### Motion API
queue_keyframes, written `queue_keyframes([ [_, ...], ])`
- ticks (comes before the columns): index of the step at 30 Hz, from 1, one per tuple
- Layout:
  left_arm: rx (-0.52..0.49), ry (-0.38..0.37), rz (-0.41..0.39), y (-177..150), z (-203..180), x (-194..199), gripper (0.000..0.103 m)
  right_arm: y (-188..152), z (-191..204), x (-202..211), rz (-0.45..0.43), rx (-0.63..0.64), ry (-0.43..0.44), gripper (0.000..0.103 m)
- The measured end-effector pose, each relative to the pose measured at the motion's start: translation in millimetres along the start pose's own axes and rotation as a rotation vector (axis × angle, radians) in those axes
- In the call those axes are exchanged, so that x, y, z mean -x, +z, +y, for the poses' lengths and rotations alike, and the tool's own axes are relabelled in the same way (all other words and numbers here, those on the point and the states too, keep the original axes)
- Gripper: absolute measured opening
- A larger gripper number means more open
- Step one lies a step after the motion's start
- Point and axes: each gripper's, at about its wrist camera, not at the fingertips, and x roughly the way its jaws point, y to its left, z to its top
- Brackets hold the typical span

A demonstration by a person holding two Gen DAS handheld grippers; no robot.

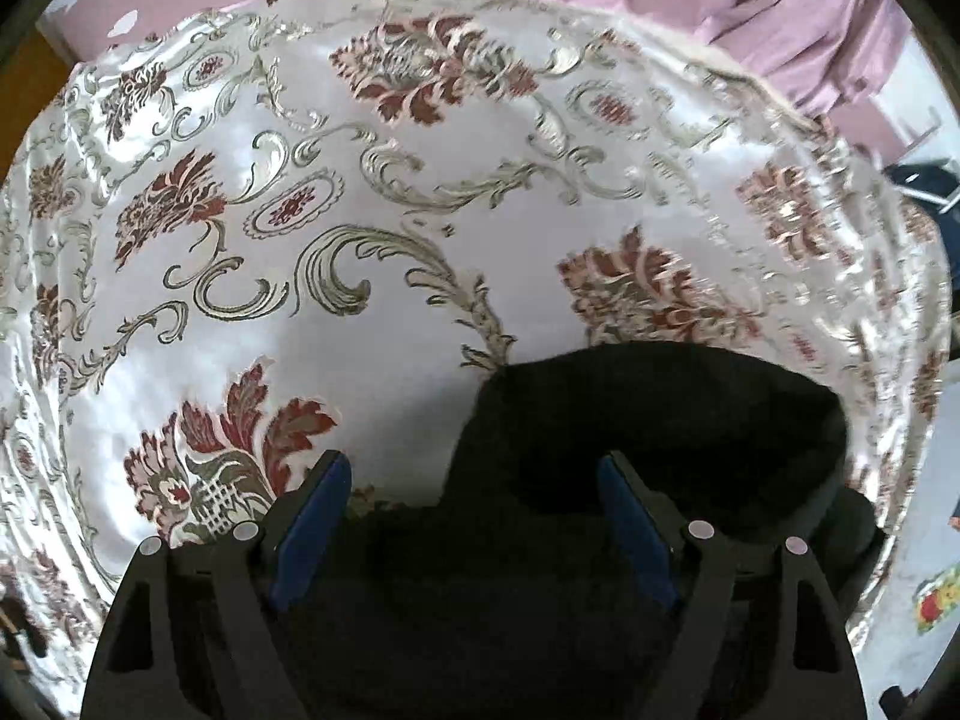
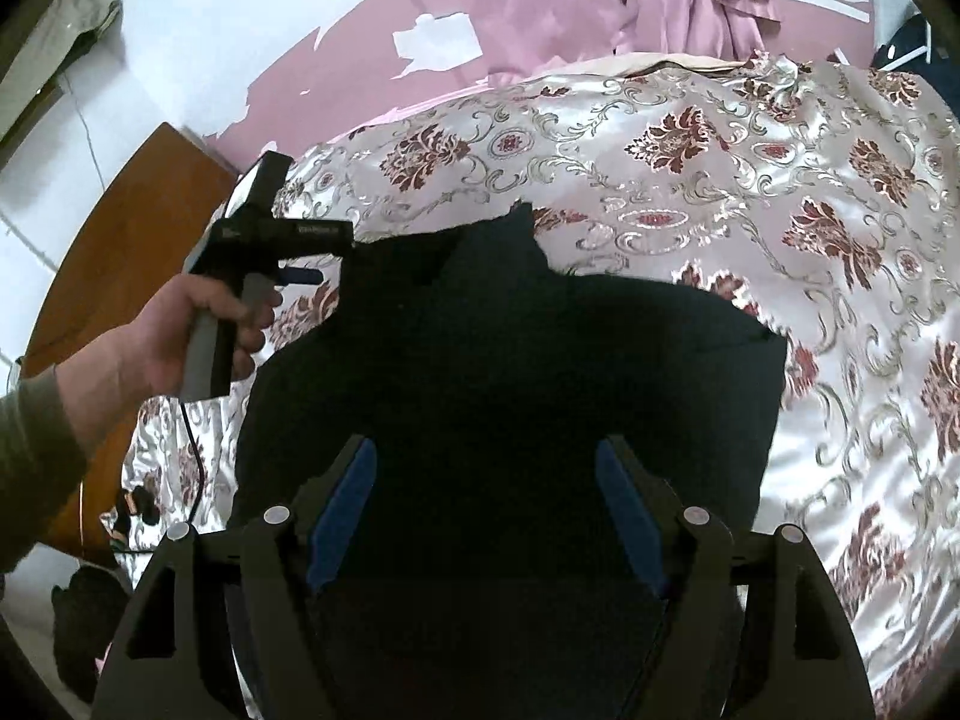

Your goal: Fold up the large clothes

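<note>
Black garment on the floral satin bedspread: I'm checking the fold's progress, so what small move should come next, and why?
Probably lower both claws and close them on the black garment. The left claw and right claw both hang open above its dark cloth, gripping nothing, while it lies on the floral satin bedspread.

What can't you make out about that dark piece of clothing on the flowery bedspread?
- Dark garment: its kind; both views show it as featureless black.
- Its near edge: right wrist view, hidden behind the right gripper.
- Its full outline: left wrist view, cut off behind the left gripper.
- Bedspread: pattern blurred at right, left wrist view.
</note>
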Motion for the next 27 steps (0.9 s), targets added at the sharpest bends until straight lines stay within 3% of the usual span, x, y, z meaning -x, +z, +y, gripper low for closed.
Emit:
queue_keyframes([
  [1, 0.007, 0.007, 0.022, 2, 2, -6, 0.067, 2, -1, -3, 0.002, 0.000, 0.004, 0.071],
  [2, 0.022, -0.009, 0.051, 2, 6, -12, 0.045, 5, -2, -7, 0.008, -0.002, 0.009, 0.071],
  [3, 0.033, -0.043, 0.067, 3, 9, -14, 0.034, 9, -2, -12, 0.019, -0.002, 0.016, 0.071],
  [4, 0.038, -0.085, 0.076, 0, 11, -16, 0.016, 14, -5, -17, 0.027, -0.001, 0.022, 0.071],
  [5, 0.021, -0.096, 0.070, -3, 9, -14, 0.013, 21, -6, -23, 0.035, 0.003, 0.027, 0.071],
  [14, -0.141, -0.177, -0.100, -65, -5, 48, 0.008, 133, 4, -110, 0.136, -0.008, 0.009, 0.071],
  [21, -0.169, -0.237, -0.149, -94, 2, 76, 0.008, 160, 15, -158, 0.300, 0.024, -0.051, 0.070],
  [23, -0.172, -0.243, -0.161, -101, 6, 81, 0.008, 163, 13, -162, 0.318, 0.035, -0.060, 0.061],
  [25, -0.169, -0.251, -0.178, -110, 10, 87, 0.008, 160, 13, -162, 0.333, 0.053, -0.065, 0.007],
  [27, -0.174, -0.251, -0.202, -120, 12, 94, 0.008, 151, 17, -146, 0.291, 0.088, -0.051, 0.007],
])
